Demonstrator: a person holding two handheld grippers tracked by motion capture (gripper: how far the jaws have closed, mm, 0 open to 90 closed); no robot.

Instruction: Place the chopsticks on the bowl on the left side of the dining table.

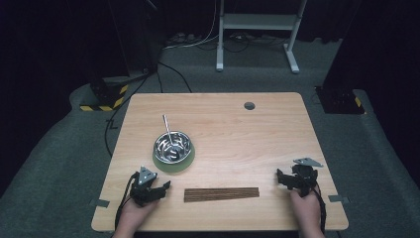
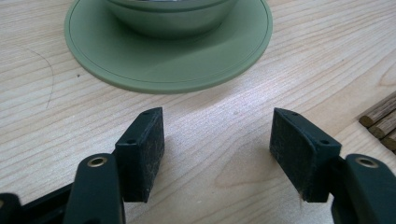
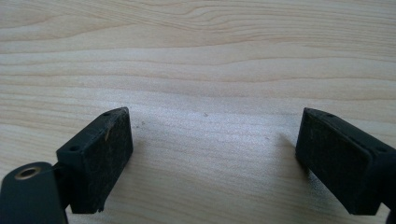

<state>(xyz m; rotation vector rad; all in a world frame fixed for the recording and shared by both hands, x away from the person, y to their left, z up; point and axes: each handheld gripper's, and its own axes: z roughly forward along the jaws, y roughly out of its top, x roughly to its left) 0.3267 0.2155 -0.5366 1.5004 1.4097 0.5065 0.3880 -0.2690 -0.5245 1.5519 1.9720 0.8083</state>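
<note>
A shiny metal bowl [image 1: 172, 146] stands on a round green mat [image 1: 173, 162] left of the table's middle, and a thin metal rod [image 1: 166, 125] leans out of it toward the back. A row of dark wooden sticks [image 1: 221, 194] lies flat near the front edge. My left gripper [image 1: 161, 188] rests on the table at the front left, open, with bare wood between its jaws. In the left gripper view the green mat [image 2: 168, 60] and the bowl [image 2: 170, 16] lie just ahead, and stick ends [image 2: 380, 119] show at the right. My right gripper [image 1: 285, 179] rests open at the front right, over bare wood [image 3: 210, 93].
The light wooden table [image 1: 237, 134] has a round cable hole [image 1: 249, 105] near its back edge. Beyond it are grey carpet, a white desk frame [image 1: 257, 34], cables and black-and-yellow striped bases [image 1: 104, 96].
</note>
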